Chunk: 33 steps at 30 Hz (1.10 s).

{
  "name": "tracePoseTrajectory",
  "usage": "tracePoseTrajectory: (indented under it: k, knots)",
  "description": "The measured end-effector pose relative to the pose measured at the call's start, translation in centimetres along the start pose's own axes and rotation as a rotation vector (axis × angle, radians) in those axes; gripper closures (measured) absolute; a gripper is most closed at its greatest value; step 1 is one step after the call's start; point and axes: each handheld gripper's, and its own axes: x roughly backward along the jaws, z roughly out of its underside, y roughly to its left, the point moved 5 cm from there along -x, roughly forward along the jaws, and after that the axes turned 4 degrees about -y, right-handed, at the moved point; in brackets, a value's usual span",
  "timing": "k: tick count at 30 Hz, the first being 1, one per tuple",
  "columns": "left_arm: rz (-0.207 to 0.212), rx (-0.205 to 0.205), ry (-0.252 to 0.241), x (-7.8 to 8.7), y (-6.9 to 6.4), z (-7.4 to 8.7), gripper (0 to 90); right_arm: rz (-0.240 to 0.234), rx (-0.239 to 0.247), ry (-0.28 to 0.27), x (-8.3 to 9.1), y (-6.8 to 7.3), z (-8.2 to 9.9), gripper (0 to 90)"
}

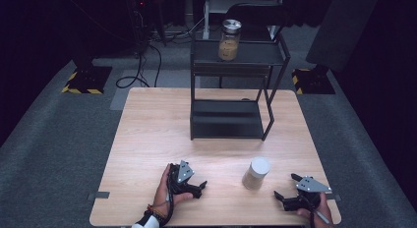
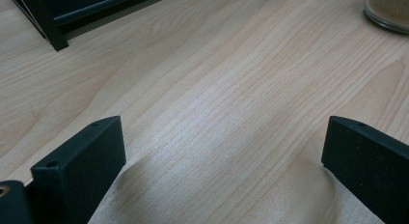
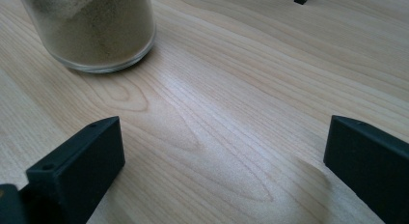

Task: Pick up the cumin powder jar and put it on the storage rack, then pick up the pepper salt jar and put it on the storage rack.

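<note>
1. Jar with white lid (image 1: 256,173) stands upright on the worktop (image 1: 147,139), between the two claws and nearer the right one; it holds a pale sandy powder, seen through the glass in the right gripper view (image 3: 94,28).
2. Right claw (image 1: 287,186) rests low near the worktop's front edge, jaws spread wide apart with nothing between them; the jar sits just ahead and to one side of its opening.
3. Left claw (image 1: 199,186) also lies low on the wood, jaws wide apart and empty, farther from the jar, whose base shows at the corner of its view (image 2: 388,11).
4. To grasp well, my judgement is that the right claw should swing to centre the jar between the jaws, meet the glass body below the lid, and close squarely so the round wall does not slip or tip.
5. Black two-tier rack (image 1: 231,90) stands at the worktop's far side; a second jar with a metal lid (image 1: 229,40) sits on its top shelf, and the lower shelf is bare.
6. Wood surface is smooth, pale and lightly glossy, so a nudged jar would likely slide.
7. Room around is dark, with grey carpet, cables and yellow-black striped stand bases (image 1: 83,83).
</note>
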Motion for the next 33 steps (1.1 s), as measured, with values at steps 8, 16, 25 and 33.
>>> tracePoseTrajectory:
  k: [8,16,25,33]
  knots:
    - [0.011,0.015,0.011,-0.07,0.17,0.09,2.5,-0.009,-0.005,0.003,-0.03,-0.15,-0.04,0.3]
    - [0.016,0.016,0.012,-0.12,0.24,0.07,1.9,-0.009,-0.004,0.003,-0.03,-0.12,-0.04,0.3]
    - [0.015,0.016,0.011,-0.12,0.22,0.08,1.9,-0.005,0.004,-0.001,0.0,0.0,0.02,0.3]
    - [0.014,0.016,0.012,-0.12,0.22,0.07,1.9,-0.004,0.001,0.0,0.0,-0.01,0.0,0.3]
